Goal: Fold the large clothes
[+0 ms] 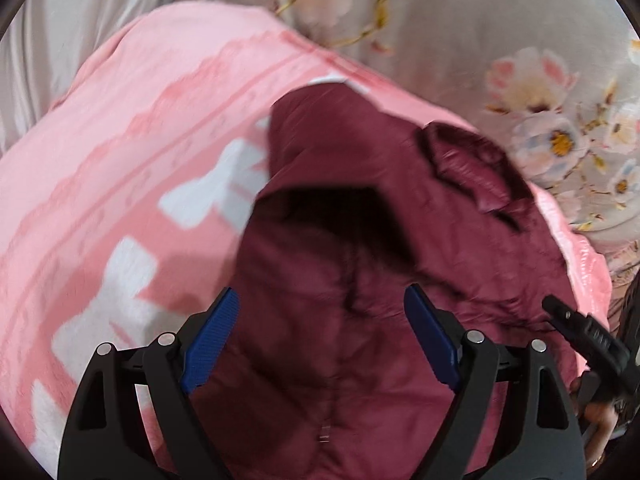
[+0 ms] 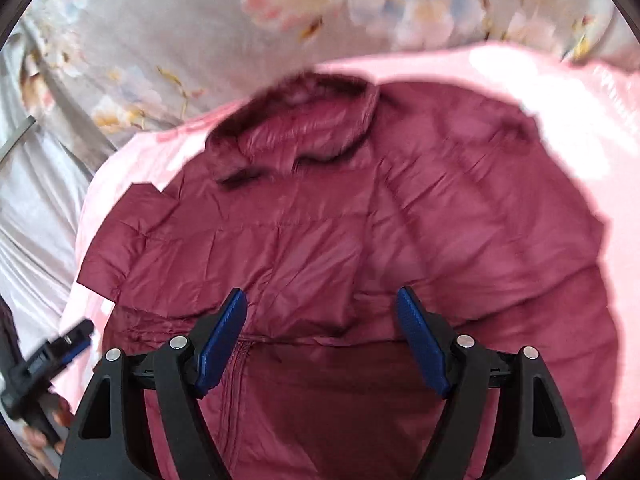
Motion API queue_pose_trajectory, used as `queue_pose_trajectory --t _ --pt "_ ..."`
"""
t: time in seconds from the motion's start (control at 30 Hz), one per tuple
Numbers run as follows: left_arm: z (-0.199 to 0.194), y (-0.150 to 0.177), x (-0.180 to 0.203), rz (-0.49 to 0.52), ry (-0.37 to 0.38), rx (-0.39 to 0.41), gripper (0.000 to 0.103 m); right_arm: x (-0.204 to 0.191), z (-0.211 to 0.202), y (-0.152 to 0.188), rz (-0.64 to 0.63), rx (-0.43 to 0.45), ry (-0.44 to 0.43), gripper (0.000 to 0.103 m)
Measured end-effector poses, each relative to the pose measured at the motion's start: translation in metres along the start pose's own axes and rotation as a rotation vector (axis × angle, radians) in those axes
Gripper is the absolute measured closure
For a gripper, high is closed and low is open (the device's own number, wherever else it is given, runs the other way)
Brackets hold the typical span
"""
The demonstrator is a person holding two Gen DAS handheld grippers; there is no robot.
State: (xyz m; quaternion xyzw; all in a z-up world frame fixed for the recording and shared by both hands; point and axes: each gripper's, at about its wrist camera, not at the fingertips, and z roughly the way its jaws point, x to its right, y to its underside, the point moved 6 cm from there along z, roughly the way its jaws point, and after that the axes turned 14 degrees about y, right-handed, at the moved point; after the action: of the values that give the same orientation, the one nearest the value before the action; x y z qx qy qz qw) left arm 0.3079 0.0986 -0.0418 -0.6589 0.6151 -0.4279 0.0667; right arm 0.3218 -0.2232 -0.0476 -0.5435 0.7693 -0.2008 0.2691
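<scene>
Left wrist view shows the left gripper with its jaws wide apart and nothing between them. Right under it lies the dark red puffy jacket, which runs away from the jaws toward its collar. The right gripper is also spread apart and holds nothing, and it hangs over the zipper. Both grippers look about equally near the jacket. The jacket rests on a pink blanket. Farther off is a flowery sheet.
</scene>
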Motion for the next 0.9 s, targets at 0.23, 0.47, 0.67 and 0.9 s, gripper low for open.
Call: queue_pose_trajectory --t 0.23,0.47,0.67,0.9 --pt "0.013 -0.002 -0.013 0.018 -0.062 -0.039 0.021 0.011 -0.056 -0.053 -0.004 0.179 -0.003 0.098" --pt "0.044 -0.034 -0.024 0.082 -0.203 -0.106 0.030 0.059 -0.063 -0.078 -0.009 0.196 0.126 0.098" --pt "0.059 -0.051 -0.049 0.100 -0.303 -0.119 0.042 0.078 -0.048 -0.078 -0.005 0.177 0.159 0.098" --pt "0.032 -0.057 -0.056 0.021 -0.227 -0.060 0.045 0.105 0.014 -0.030 -0.014 0.005 0.199 0.097"
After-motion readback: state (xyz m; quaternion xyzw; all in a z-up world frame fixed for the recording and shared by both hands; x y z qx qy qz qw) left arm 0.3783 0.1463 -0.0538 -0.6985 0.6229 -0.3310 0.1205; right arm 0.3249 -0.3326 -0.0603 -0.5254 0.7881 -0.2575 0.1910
